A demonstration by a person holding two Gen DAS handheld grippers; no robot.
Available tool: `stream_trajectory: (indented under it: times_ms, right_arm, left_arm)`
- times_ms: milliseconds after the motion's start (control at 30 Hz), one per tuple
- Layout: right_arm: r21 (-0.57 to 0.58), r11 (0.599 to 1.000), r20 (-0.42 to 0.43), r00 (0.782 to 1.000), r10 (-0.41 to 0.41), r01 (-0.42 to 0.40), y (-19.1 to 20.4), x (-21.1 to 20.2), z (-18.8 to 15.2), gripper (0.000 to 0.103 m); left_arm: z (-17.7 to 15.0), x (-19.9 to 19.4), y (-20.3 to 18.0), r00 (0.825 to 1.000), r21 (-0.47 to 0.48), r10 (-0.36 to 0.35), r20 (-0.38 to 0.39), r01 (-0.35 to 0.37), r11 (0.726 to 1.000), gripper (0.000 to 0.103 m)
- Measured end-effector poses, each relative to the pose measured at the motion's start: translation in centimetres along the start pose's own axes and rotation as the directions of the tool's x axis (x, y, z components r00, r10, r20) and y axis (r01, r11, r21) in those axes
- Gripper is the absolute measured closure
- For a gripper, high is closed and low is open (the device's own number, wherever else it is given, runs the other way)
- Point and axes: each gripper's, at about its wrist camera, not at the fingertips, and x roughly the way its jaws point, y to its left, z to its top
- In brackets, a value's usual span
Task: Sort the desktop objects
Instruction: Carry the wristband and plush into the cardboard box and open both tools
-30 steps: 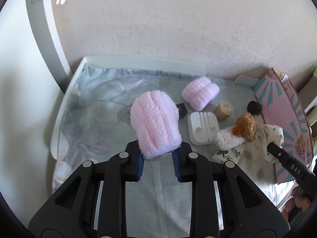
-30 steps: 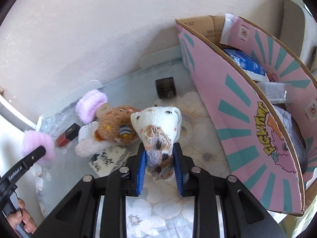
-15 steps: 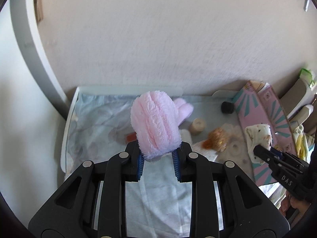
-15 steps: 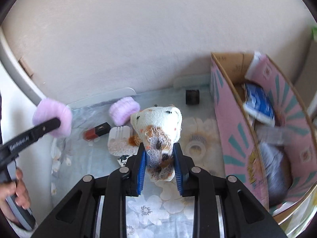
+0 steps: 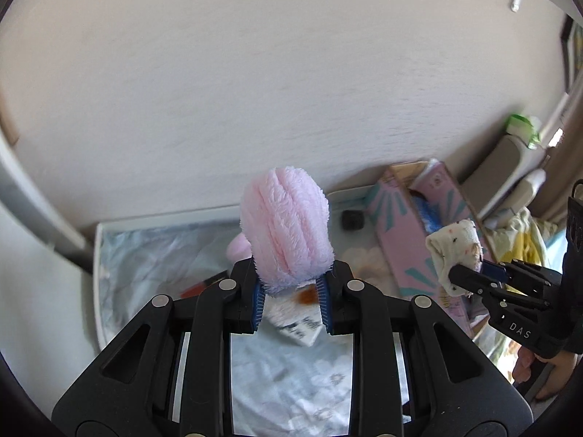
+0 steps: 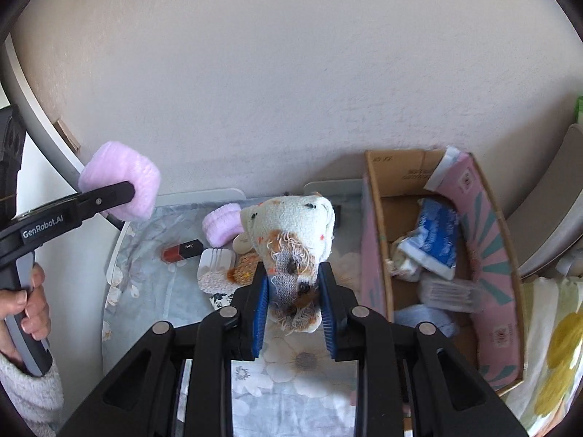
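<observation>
My left gripper [image 5: 291,296] is shut on a fluffy pink roll [image 5: 286,224] and holds it high above the desk; it also shows in the right wrist view [image 6: 122,185]. My right gripper [image 6: 293,304] is shut on a white spotted sock [image 6: 293,240], lifted above the desk; the sock also shows at the right of the left wrist view [image 5: 453,251]. A pink cardboard box [image 6: 371,255] with several items inside stands at the right. On the desk lie a second pink roll [image 6: 220,227], a red lipstick [image 6: 182,249] and a brown plush toy [image 6: 244,273].
A floral cloth [image 6: 145,291] covers the white desk [image 6: 198,196] against a wall. A white ridged holder [image 6: 215,262], a small beige jar [image 6: 242,242] and a black cube [image 5: 352,219] sit near the box. Yellow flowered fabric [image 6: 554,357] lies right of the box.
Both grippers have risen well above the desk with their loads. The views now take in more wall, and the box's inside has come into the right wrist view.
</observation>
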Motion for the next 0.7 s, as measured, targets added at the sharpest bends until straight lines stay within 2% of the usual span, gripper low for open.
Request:
stream_trajectory:
  times_ms: [200,300,567,700]
  right_arm:
    - [0.001,0.998,-0.014,0.998,-0.058,0.058,-2.6,-1.3,0.3,0.079]
    - [0.027,0.998,-0.021,0.998,-0.057,0.058,-4.1,-1.7,0.2,0.079]
    - [0.129,0.989,-0.042,0.997,-0.06,0.065,-8.4,-2.2,-0.5,0.079]
    - [0.164,0.983,-0.072,0.995,-0.07,0.081,-10.6,-1.9,-1.1,0.079]
  left_arm:
    - [1.9,0.6,-4.5,1.0,0.103,-0.021,-0.014,0.023,0.994,0.082]
    - [2.5,1.3,-7.0,0.999,0.158,-0.043,-0.024,0.046,0.986,0.082]
    - [4.5,4.6,-13.3,0.991,0.27,-0.101,-0.09,0.122,0.955,0.082]
    - [5.3,7.5,-17.4,0.981,0.326,-0.137,-0.135,0.175,0.929,0.082]
